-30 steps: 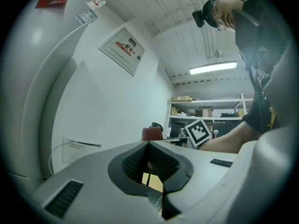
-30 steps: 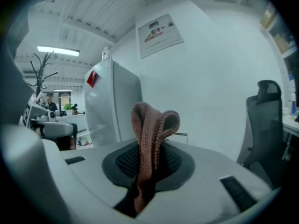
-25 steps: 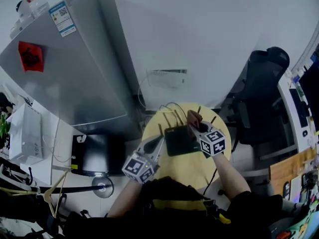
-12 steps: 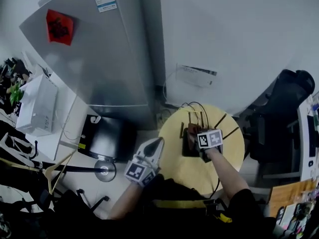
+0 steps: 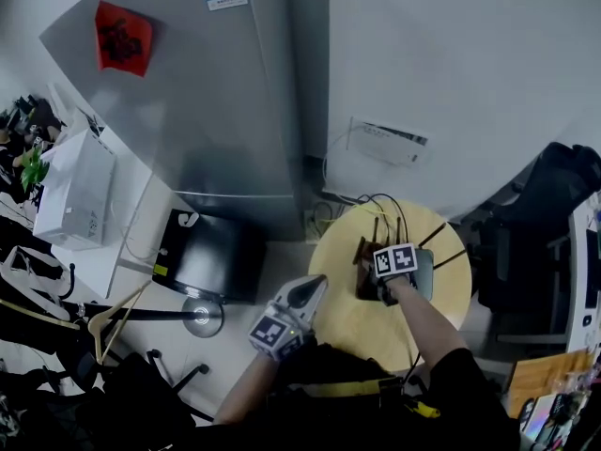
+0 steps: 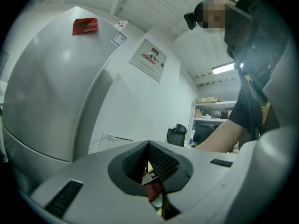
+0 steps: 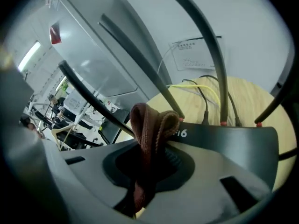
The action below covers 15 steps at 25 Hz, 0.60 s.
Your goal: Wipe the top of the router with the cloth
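- While the right gripper [image 7: 145,169] bears down over the router [image 7: 233,143], its jaws are clamped on the cloth [image 7: 150,129], a brown folded strip that runs up through the gap between them.
- Past the jaw tips the cloth bulges into a looped fold, and that fold sits at the router's near edge, beside a pale "6" printed on the dark casing.
- In the right gripper view the router's flat top stretches away to the right of the cloth, so the jaws stand over its left end.
- Thin dark antennas [image 7: 215,55] rise from the router's far edge, and cables [image 7: 201,90] trail from there across the round yellow tabletop [image 7: 247,97].
- From the head view the router lies on the far half of the tabletop, with the right gripper's marker cube [image 5: 395,259] above it and a bit of the brown cloth showing at the cube's left.
- Off the tabletop's left edge, the left gripper [image 6: 148,146] is held in the air well apart from the router; its jaws are pressed together at the tips with nothing between them.
- Behind the tabletop stands a grey fridge [image 5: 188,101] against a white wall.
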Available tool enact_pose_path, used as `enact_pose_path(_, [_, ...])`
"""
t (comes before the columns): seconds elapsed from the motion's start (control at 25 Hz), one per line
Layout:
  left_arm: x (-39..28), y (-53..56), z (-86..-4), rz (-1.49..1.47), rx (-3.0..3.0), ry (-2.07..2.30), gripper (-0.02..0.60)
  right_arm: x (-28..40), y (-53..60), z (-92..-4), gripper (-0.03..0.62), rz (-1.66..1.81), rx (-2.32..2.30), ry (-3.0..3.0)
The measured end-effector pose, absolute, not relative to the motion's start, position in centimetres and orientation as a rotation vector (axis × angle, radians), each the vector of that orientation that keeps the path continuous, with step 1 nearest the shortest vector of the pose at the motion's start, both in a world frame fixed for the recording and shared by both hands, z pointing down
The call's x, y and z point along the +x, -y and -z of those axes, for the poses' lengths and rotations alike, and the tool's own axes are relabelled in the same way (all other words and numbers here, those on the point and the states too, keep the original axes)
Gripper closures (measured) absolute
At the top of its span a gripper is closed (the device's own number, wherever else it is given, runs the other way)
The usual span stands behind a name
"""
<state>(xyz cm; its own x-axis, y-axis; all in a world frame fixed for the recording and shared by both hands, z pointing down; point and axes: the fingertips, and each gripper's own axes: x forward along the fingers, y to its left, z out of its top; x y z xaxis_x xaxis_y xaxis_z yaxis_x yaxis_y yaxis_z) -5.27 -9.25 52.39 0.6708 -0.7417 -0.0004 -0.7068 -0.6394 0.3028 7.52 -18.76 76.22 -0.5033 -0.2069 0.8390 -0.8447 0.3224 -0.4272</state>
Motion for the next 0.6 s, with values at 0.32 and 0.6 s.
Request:
enact_pose_path(0.32, [-3.8, 9.0, -53.2, 0.099, 2.655, 1.089, 0.583, 7.7, 18.9, -76.9, 0.531, -1.147, 0.951, 1.909])
enact_pose_path(0.6, [-1.5, 9.7, -53.2, 0.071, 2.722, 0.998, 0.583, 8.9, 18.8, -77.2, 0.531, -1.069, 0.992, 1.880])
